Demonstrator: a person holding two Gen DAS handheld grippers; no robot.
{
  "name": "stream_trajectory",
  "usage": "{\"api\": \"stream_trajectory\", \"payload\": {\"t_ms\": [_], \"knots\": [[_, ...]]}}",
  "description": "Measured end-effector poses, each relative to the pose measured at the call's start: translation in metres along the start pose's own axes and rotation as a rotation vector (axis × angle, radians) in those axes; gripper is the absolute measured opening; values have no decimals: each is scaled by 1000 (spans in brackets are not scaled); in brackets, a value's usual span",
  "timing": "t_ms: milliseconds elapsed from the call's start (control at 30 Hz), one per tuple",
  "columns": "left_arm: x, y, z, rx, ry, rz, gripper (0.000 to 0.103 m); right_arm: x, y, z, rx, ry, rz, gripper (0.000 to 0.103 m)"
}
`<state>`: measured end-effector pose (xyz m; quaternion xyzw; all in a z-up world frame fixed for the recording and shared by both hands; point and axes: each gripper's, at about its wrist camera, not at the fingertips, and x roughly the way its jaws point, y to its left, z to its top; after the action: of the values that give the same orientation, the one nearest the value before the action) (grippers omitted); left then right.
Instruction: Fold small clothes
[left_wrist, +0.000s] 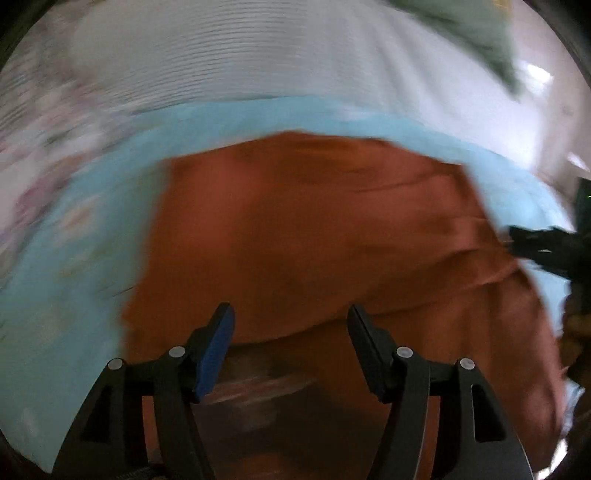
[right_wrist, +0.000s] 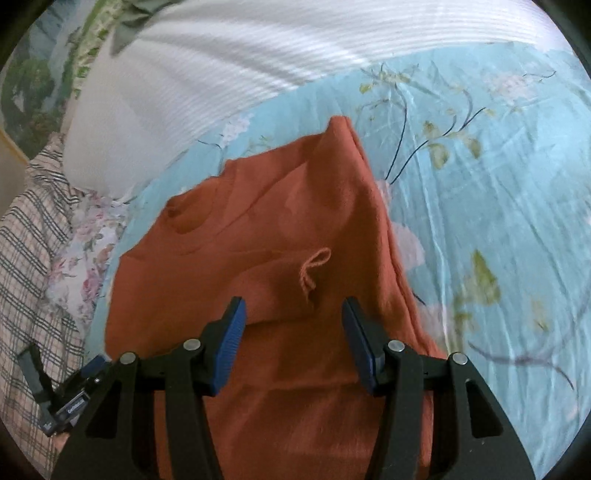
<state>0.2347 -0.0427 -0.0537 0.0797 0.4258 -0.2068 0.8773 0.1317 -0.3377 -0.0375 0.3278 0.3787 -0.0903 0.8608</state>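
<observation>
My left claw is spread wide with nothing between its fingers, hanging over the near edge of the orange garment; that view is smeared with motion blur, so fine detail is lost; my right claw is spread as well, empty, poised above the garment near a small loop of orange cord on its surface; the garment lies partly folded on the bed, on a light blue sheet with a flower print, its far corner peaked up; beyond it, on the far side, sits a white ribbed pillow; to the left I see a plaid cloth and a floral one beside it; at the right edge of the left view the right claw shows as a dark shape touching the garment's edge
</observation>
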Motion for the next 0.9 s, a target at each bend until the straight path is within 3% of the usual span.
{"api": "stream_trajectory", "payload": {"t_ms": [100,133,167,267,367,467,700,800,900], "knots": [[2,55,-16,-108,28,77,64,13,5,4,-22,16,12,54],[4,65,-19,-124,37,89,64,15,9,5,-39,15,17,33],[8,74,-22,-138,49,102,64,14,13,7,-52,17,36,5],[23,86,-25,-134,69,143,62,-7,21,11,-54,-15,60,5],[33,85,-19,-133,66,152,62,-54,24,18,-28,-88,121,5],[40,82,-10,-124,52,175,61,-80,22,29,-16,-134,74,5],[47,89,-3,-184,34,201,60,-32,11,32,-48,-46,-136,5],[45,99,-7,-232,26,209,60,-23,-3,25,0,-38,-196,7],[43,114,-7,-308,24,176,60,-36,-6,16,30,-91,-162,7]]}}
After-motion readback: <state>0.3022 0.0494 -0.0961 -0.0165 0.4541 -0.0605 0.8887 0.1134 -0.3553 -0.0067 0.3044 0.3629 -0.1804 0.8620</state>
